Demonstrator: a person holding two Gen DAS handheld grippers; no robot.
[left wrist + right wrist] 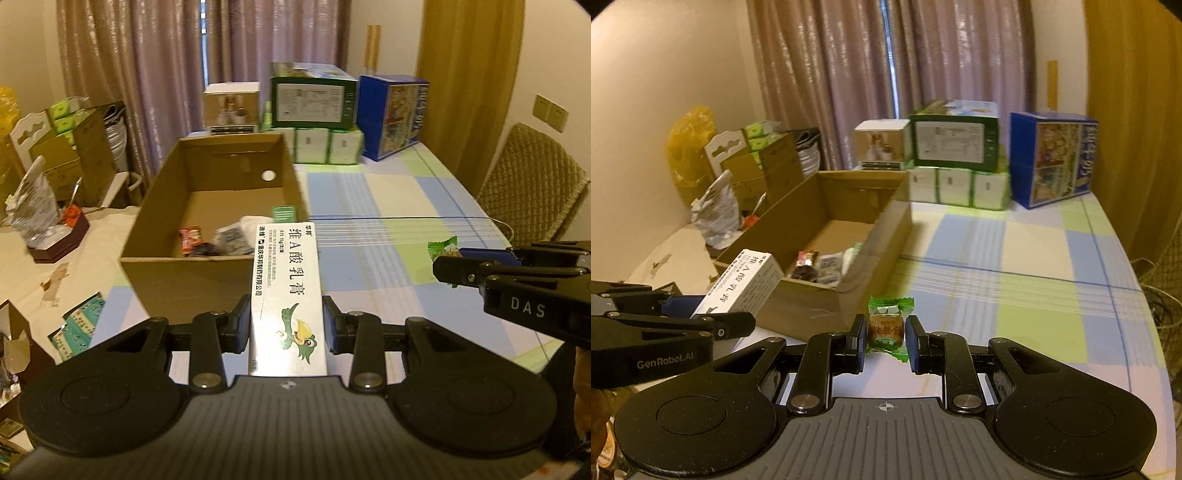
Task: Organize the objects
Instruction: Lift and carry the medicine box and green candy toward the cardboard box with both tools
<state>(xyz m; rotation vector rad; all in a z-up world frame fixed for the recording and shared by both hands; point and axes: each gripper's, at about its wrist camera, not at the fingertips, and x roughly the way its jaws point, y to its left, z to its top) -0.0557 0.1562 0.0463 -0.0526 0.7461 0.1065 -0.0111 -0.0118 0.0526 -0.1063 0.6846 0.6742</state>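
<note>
Honestly, biggest risk is the long ointment carton (286,295): the left gripper (287,323) pinches it only near its near end, so most of its length sticks out past the pads toward 12 o'clock. A quick swing over the cardboard box (218,229) could let it pivot or slip, or its far tip could knock the box's near wall. Second risk: the right gripper (885,338) holds the green-wrapped candy (888,325) w/ its jaws narrow on the sides of a crinkly wrapper; wrapper may deform and the candy drop onto the checked tablecloth (1015,280). Also both tools sit close together, the right one at 3 o'clock of the left, so they could bump if both head for the box at once.

Carton: white, slim, rectangular, black Chinese print plus a green cartoon bird near the held end; stiff card, prob. light. It hangs above the table edge, just short of the box's near wall, pointing into it. Candy: small, brownish centre, green twisted ends, held just above the cloth, at 5 o'clock of the box. Box already holds a few small packets.
</note>
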